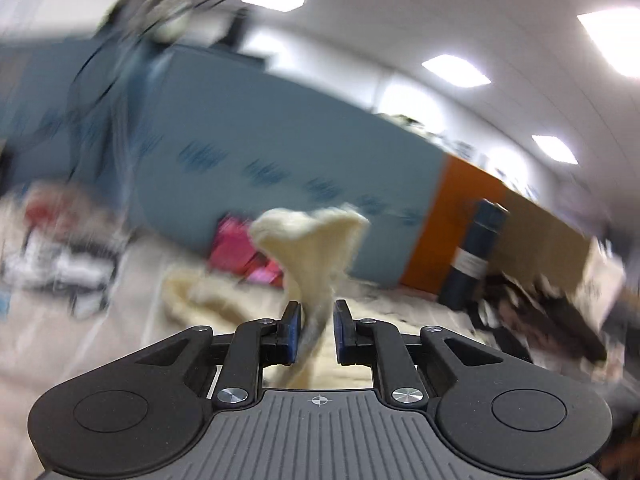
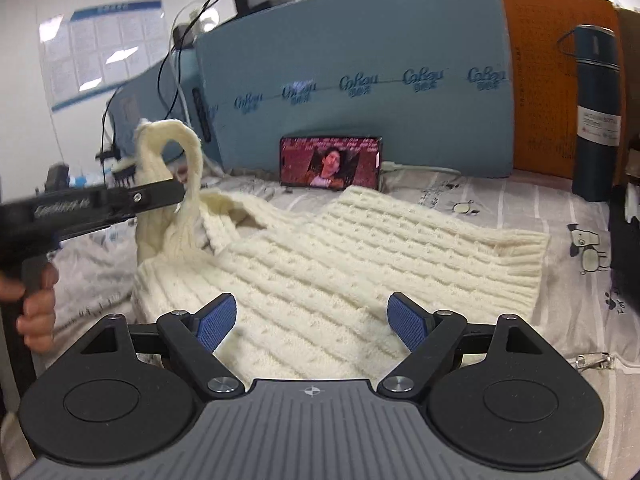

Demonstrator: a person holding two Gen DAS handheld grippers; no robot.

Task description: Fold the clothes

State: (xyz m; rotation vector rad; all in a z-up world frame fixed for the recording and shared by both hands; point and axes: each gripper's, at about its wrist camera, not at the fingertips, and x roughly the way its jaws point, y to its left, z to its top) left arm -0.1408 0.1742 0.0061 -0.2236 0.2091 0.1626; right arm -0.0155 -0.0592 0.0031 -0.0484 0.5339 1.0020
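Your left gripper point(image 1: 316, 334) has its fingers pinched narrow on a strip of the cream sweater point(image 2: 360, 264), likely a sleeve point(image 1: 316, 248), lifted off the bed point(image 2: 520, 200) so it loops up past the fingertips. That view is tilted and blurred. From the right wrist, your left hand point(image 2: 36, 308) grips the handle at the far left, the sleeve hanging over the tool. Your right gripper point(image 2: 312, 324) hovers with fingers spread wide and empty, just above the sweater's near edge. The sweater body lies flat on the printed sheet, in front of a phone point(image 2: 330, 162) propped against a blue foam board point(image 2: 360, 60); a dark flask point(image 2: 596, 116) stands at the right.
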